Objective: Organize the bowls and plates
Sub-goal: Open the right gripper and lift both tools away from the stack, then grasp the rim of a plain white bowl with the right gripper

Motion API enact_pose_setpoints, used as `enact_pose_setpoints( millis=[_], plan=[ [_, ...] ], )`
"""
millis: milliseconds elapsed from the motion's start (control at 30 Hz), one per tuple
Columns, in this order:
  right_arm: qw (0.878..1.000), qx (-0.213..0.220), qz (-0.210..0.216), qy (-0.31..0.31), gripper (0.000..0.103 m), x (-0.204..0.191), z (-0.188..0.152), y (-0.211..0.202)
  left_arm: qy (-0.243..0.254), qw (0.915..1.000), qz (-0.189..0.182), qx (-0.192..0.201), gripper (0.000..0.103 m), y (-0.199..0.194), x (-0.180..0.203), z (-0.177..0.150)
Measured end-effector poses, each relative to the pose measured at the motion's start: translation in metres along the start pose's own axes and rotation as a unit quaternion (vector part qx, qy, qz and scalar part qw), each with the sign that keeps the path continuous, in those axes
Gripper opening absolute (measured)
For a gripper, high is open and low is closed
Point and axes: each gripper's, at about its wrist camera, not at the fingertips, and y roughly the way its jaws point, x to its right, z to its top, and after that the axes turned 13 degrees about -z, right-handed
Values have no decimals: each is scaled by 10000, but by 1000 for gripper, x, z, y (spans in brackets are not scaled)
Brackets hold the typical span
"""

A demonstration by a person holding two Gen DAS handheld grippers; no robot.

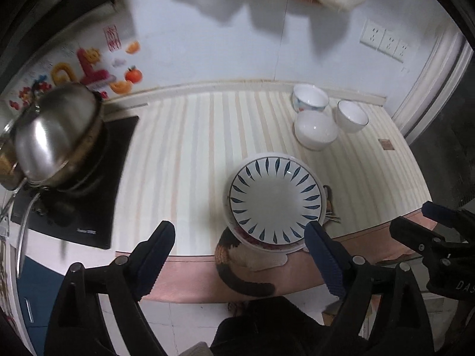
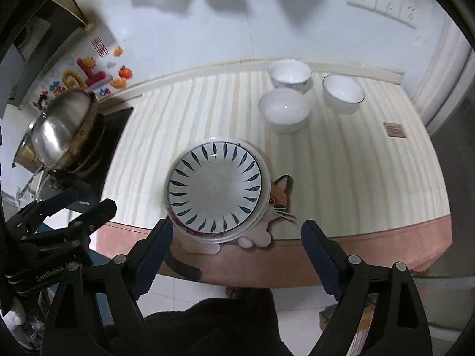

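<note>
Plates: stack (image 1: 274, 200) sits at the near edge of the table (image 1: 190, 148), roughly mid-length. Top plate is white with a ring of dark blue leaf marks around the rim; beneath it the rims of further plates show, one with a reddish pattern. Exact count of the stack cannot be read. Stack rests partly on a cat-shaped mat (image 2: 280, 198), whose head sticks out on the right side and whose tail hangs over the table's near edge.

Bowls: three, grouped toward the far right corner of the table. Bowl with blue pattern (image 2: 289, 75) stands nearest the far edge. Plain white bowl (image 2: 285, 109) is just in front of it, touching or nearly so; cannot tell which. Blue-rimmed bowl (image 2: 343, 93) is to their right, apart from both. All three upright, open side up, and well apart from the plate stack.

Left gripper (image 1: 240, 237): jaws wide, nothing between the pads, raised above the near edge of the table with the plate stack seen between the fingers. Not touching any dish.

Right gripper (image 2: 237, 235): jaws also wide and empty, above the same near edge, just right of the left gripper. No contact with stack or bowls.

Other: steel pot with lid (image 1: 56, 136) on a black cooktop (image 1: 89, 201) at the left end of the table. Small brown square (image 2: 393, 130) lies on the cloth near the right edge. Wall sockets (image 2: 383, 1) above the far right corner
</note>
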Motion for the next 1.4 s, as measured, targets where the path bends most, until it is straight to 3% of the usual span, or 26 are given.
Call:
enact_pose_setpoints(
  millis=[200, 433, 567, 633, 833, 933, 1033, 1167, 1233, 1400],
  plan=[
    [9988, 452, -165, 111, 93, 0, -25, -56, 22, 9999, -110, 21, 90, -32, 8, -17],
    [9979, 607, -112, 205, 94, -1, -49, -93, 55, 9999, -122, 48, 90, -52, 15, -32],
    [9979, 596, 1, 234, 95, -1, -53, -97, 60, 9996, -208, 158, 90, -57, 19, -31],
    [9980, 586, 34, 255, 95, 1, -52, -96, 72, 9990, -280, 354, 96, -58, 21, -25],
    [9963, 666, 226, 496, 96, 27, -26, -74, 136, 9956, -458, 808, 100, -42, 29, 14],
    [9954, 692, 304, 597, 96, 45, -4, -53, 204, 9960, -333, 800, 100, -10, 35, 43],
    [9937, 573, 523, 813, 96, 71, 27, -17, 25, 9983, -198, 543, 100, 34, 38, 76],
    [9940, 250, 618, 867, 96, 104, 73, 49, -81, 9994, 85, 335, 100, 104, 41, 119],
    [9955, 31, 557, 769, 96, 115, 97, 89, -136, 9998, 127, 6, 100, 146, 41, 139],
    [9940, -589, 627, 682, 93, 137, 142, 184, -309, 9960, -169, -825, 99, 247, 36, 169]
  ],
)
